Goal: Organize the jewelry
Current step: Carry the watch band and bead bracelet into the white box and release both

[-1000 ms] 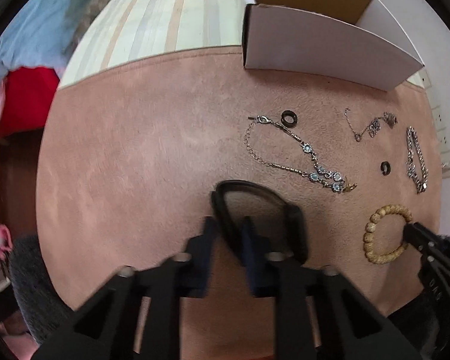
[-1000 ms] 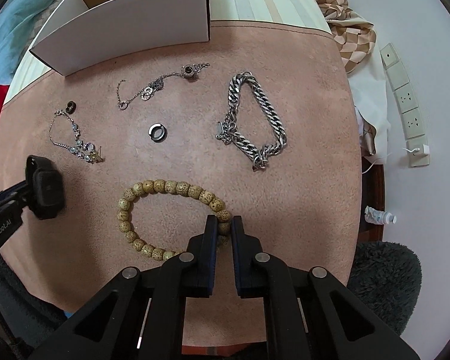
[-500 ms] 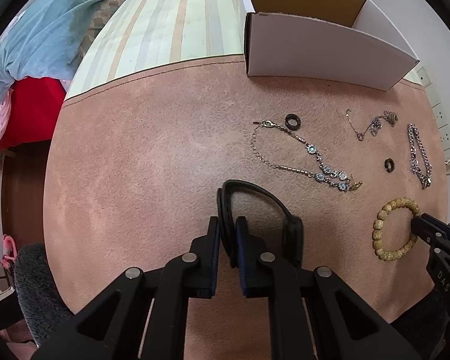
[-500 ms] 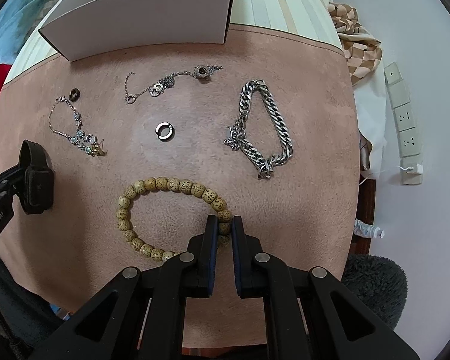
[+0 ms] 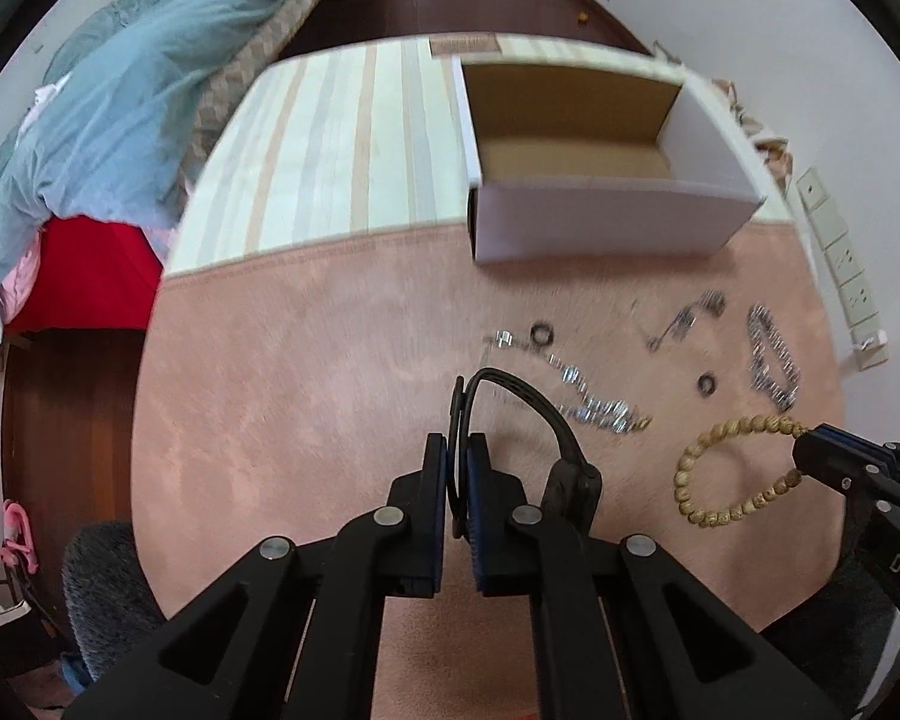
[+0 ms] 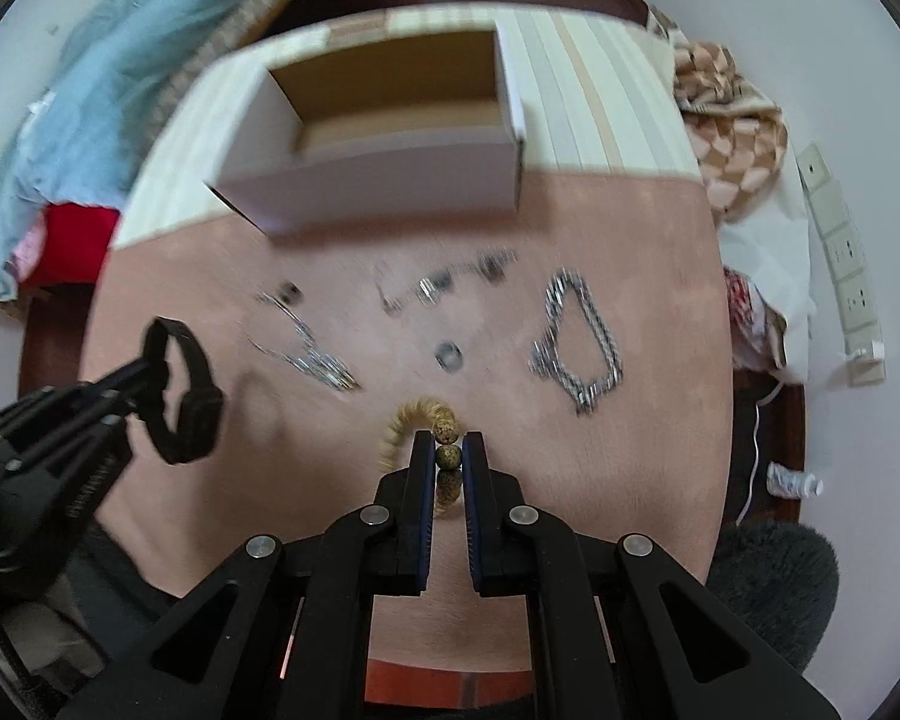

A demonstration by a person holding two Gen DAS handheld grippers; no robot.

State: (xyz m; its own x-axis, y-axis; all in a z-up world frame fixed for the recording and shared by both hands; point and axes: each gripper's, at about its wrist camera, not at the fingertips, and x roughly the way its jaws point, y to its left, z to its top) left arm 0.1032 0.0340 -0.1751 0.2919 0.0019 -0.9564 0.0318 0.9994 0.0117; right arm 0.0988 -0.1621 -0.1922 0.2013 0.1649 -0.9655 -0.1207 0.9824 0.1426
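Observation:
My left gripper (image 5: 457, 456) is shut on a black wristband (image 5: 525, 399) and holds it above the pink table mat (image 5: 306, 396); the band also shows in the right wrist view (image 6: 180, 384). My right gripper (image 6: 448, 456) is shut on a wooden bead bracelet (image 6: 417, 414), lifted off the mat; it also shows in the left wrist view (image 5: 732, 468). An open white cardboard box (image 5: 594, 180) stands at the back, also seen in the right wrist view (image 6: 390, 138). On the mat lie a blue-stone chain (image 5: 588, 399), a thin silver chain (image 5: 684, 318), a thick silver chain bracelet (image 6: 576, 342) and two dark rings (image 5: 543, 334) (image 6: 449, 354).
A striped cloth (image 5: 342, 150) covers the table's back part. A blue blanket (image 5: 108, 96) and red fabric (image 5: 84, 276) lie to the left. A checkered cloth (image 6: 732, 120) and wall sockets (image 6: 852, 276) are at the right. Grey furry stools (image 6: 774, 588) stand near the front edge.
Both grippers have risen and pulled back from the table. The wristband and the bead bracelet have come off the mat with them. The box interior has come into view.

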